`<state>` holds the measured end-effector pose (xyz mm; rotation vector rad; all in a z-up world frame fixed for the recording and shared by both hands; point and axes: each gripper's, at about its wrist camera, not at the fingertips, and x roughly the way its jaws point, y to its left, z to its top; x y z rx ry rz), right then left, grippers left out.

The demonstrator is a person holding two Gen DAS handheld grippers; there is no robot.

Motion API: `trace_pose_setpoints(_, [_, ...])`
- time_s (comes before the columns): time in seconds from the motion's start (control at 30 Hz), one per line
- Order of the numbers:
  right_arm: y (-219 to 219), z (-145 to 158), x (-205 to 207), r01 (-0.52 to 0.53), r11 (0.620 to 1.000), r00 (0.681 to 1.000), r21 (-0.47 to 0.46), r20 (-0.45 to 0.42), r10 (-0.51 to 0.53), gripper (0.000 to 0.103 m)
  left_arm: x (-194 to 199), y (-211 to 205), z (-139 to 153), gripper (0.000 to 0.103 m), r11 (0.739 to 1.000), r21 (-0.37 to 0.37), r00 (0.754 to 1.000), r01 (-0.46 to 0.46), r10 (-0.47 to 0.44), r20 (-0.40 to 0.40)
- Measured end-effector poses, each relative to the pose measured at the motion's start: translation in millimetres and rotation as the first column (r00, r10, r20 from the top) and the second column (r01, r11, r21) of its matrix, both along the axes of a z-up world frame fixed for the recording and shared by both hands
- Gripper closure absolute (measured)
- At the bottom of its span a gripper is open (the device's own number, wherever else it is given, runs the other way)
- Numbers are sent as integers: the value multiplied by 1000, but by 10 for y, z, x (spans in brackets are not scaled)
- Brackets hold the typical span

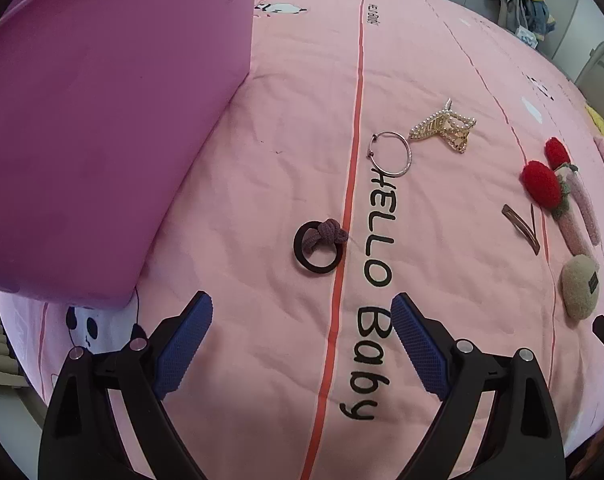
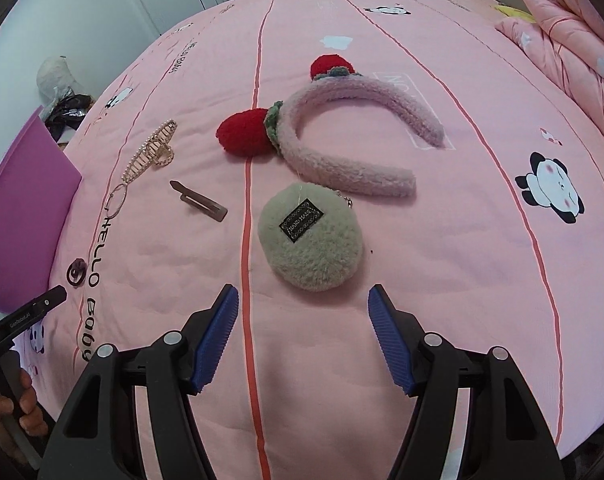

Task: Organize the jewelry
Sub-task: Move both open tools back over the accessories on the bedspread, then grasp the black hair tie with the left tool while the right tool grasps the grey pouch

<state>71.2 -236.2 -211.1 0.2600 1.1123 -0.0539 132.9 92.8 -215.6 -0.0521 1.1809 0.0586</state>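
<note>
While your left hand-held gripper (image 1: 302,308) hangs over the pink bedsheet (image 1: 262,168) with its blue pads spread wide and nothing between them, the dark hair tie (image 1: 317,246) with the mauve knot sits just ahead of it, touching neither pad. Further out you've got the thin hoop bracelet (image 1: 390,154), and the pearl hair claw (image 1: 442,126) just beside it. That purple box (image 1: 102,120) stands off to the left on the bed.

Your right hand-held gripper (image 2: 303,300) is wide open too, holding nothing. Right in front of it lies the beige fluffy pouch (image 2: 312,240) with a black label, clear of both pads. Past that lies the fuzzy pink headband (image 2: 342,128) with red pom-poms, its near end just beside the pouch. The brown snap clip (image 2: 200,202) lies left of the pouch, apart from it.
</note>
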Motion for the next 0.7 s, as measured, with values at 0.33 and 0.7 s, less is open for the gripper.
trace_pose_setpoints(0.33, [-7,-267,339,13,999,999,-31,-44,-14,38,234,-52,-220,14,1000,-4,1000,7,-7,-18])
trace_pose_setpoints(0.7, [15,-434,516,6,999,998,-54,-56,-9,38,402,-41,-356,14,1000,10,999,-7,7,-33])
